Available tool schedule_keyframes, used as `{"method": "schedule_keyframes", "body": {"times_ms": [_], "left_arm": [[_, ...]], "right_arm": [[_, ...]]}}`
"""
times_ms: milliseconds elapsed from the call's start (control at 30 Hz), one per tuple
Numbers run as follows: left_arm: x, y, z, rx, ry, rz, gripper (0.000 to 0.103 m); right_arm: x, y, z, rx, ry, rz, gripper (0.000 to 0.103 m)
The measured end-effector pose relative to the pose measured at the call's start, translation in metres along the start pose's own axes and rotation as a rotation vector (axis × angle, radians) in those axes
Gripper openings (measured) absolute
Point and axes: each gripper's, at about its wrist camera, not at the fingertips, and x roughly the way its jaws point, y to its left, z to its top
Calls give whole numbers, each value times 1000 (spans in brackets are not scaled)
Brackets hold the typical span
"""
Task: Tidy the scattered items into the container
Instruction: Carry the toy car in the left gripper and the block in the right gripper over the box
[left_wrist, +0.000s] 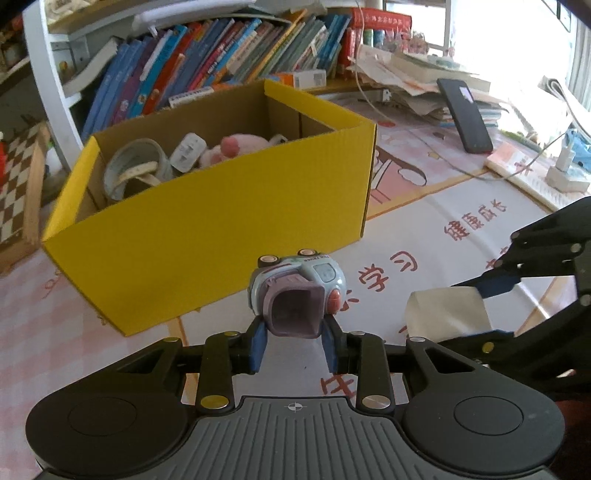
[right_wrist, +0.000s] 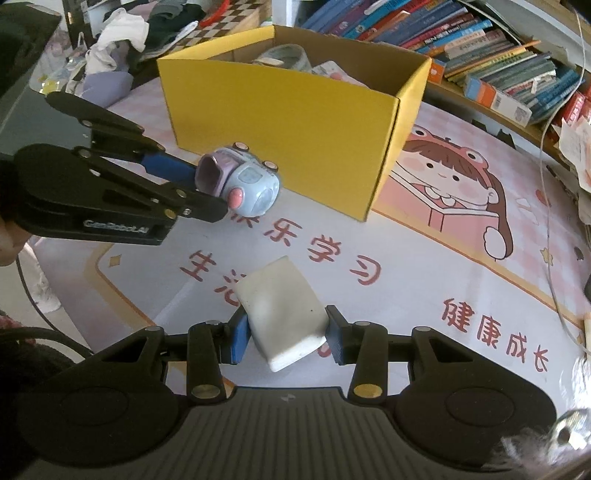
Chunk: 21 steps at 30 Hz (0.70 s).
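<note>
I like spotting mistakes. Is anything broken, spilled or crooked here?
Nothing looks broken or spilled. The toy car in the left gripper and white block in the right gripper aren't yet in the yellow box.

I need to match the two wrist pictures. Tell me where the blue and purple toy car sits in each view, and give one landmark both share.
Left wrist view: the toy car sits low in the centre, gripped between the left tool's blue pads.
Right wrist view: the toy car is at middle left, at the tip of the left tool reaching in from the left edge.
Shared landmark: the yellow box just behind the car.
</note>
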Motion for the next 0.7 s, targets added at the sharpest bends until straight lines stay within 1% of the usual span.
{"method": "schedule_keyframes", "body": {"times_ms": [367, 533, 700], "left_arm": [[-32, 5, -10, -30, -35, 26, 30], [-52, 8, -7, -40, -83, 41, 30], [-72, 13, 3, -39, -143, 59, 30]], "right_arm": [[-10, 11, 10, -14, -35, 31, 40], [-18, 13, 20, -14, -60, 44, 40], [-33, 16, 36, -31, -115, 56, 40]]}}
